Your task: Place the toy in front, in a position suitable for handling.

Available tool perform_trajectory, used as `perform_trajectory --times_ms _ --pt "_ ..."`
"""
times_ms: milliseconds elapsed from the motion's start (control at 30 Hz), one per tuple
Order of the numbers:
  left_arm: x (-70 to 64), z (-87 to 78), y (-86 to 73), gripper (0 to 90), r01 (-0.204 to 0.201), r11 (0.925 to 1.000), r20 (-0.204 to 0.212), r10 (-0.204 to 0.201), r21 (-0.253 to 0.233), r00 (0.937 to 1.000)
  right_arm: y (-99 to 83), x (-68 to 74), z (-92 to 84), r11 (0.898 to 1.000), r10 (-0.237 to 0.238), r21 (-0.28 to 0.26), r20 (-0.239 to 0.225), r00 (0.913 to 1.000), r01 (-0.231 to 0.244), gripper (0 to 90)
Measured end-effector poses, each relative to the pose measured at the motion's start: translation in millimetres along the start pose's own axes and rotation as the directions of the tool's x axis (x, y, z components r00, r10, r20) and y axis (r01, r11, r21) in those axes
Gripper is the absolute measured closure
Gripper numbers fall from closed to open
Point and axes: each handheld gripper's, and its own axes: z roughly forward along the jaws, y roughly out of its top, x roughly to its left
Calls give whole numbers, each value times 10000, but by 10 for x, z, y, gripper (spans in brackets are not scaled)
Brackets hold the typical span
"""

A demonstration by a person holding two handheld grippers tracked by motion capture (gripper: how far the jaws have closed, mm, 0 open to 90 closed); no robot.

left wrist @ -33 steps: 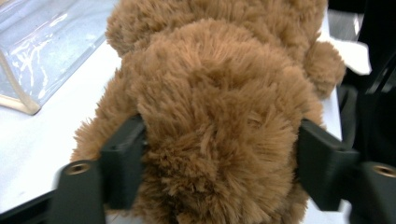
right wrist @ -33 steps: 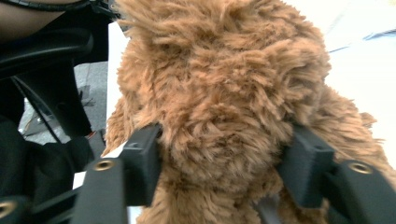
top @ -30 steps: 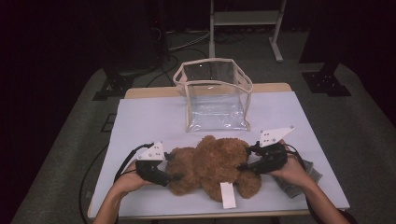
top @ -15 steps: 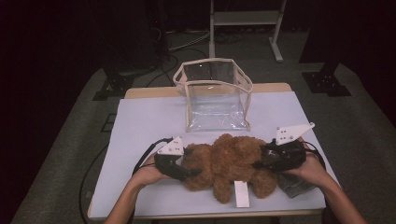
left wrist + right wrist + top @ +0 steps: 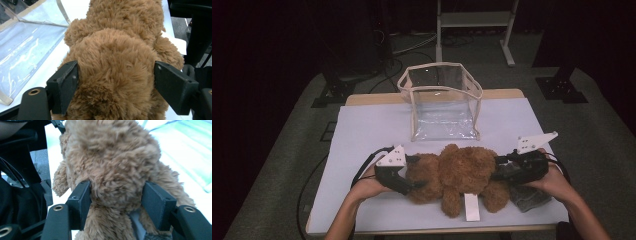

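Teddy bear (image 5: 457, 172) lies across the bench (image 5: 362, 130) near its front edge, with the clear bag (image 5: 442, 102) standing just behind it. Left claw (image 5: 414, 172) sits at the bear's left end, right claw (image 5: 499, 167) at its right end.

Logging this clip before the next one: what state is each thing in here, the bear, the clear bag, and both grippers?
Teddy bear: lying on the table, gripped at both ends.
Clear bag: upright, top open, nothing visible inside.
Left gripper: jaws have just been opening, pads touching the bear's fur on both sides.
Right gripper: jaws have just been opening, bear between the pads, fur against them.
Grey cloth: lying under the right hand.
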Motion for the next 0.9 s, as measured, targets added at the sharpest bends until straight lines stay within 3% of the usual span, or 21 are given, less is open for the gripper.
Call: perform_trajectory --times_ms 367,533,667,900 --pt "-9 -30 -26 187 -41 10000 -32 41 17 10000 146 -55 -39 9993 -169 -326 -48 9998 168 393" --pt "3 -53 -58 182 -8 10000 -112 9 99 9999 248 -38 84 9987 -494 -103 -306 9983 491 452" --pt "21 -142 -79 181 90 9999 -224 -91 -44 9997 253 -39 223 9988 -464 131 -593 9972 472 475" --pt "47 -256 -103 169 175 9997 -413 -182 -175 9990 253 -50 366 9993 -355 73 -947 9949 364 466"
